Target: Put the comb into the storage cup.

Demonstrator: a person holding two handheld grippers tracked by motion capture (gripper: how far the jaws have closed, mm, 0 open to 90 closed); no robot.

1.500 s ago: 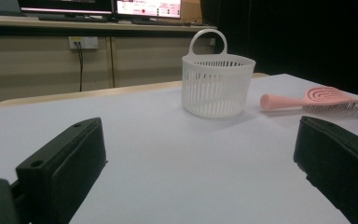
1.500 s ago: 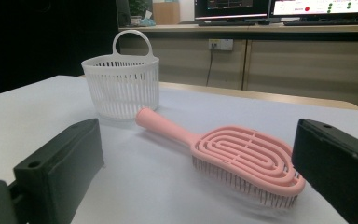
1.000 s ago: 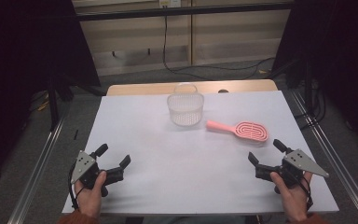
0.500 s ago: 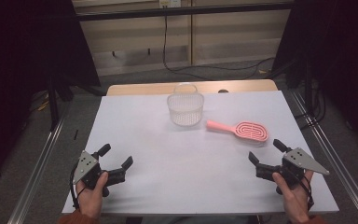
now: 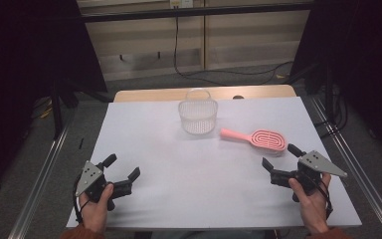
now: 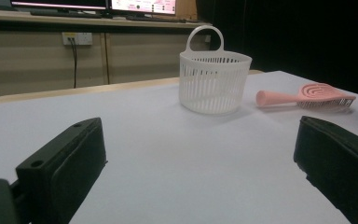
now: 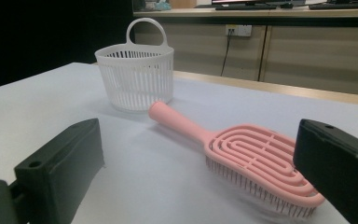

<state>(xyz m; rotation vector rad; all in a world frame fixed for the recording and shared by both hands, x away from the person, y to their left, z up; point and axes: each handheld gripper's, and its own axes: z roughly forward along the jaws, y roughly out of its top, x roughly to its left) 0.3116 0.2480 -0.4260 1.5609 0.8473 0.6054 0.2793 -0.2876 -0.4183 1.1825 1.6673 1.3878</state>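
Looking down from the high view, a white table (image 5: 179, 164) is carrying a white slatted basket (image 5: 197, 115) near its far middle and a pink hairbrush (image 5: 256, 139) lying flat just right of it, handle pointing toward the basket, the two close but apart. The left gripper (image 5: 121, 168) is sitting at the near left corner in the person's left hand (image 5: 95, 209), jaws spread wide with nothing between them, well apart from both items. The right gripper (image 5: 281, 156) is sitting at the near right in the right hand (image 5: 312, 204), jaws also spread and empty, just beside the brush head but not touching it. Going to the left gripper view, the two black jaws are standing wide apart at the bottom corners, bare table between them; the basket (image 6: 213, 81) is standing upright ahead with its loop handle up, and the hairbrush (image 6: 307, 96) is lying to its right, bristles down. Going to the right gripper view, the jaws are gaping wide again, and the hairbrush (image 7: 242, 151) is lying between and just beyond them, head nearest, bristles facing down, handle running back toward the basket (image 7: 136, 77), which is standing upright just behind the handle tip.
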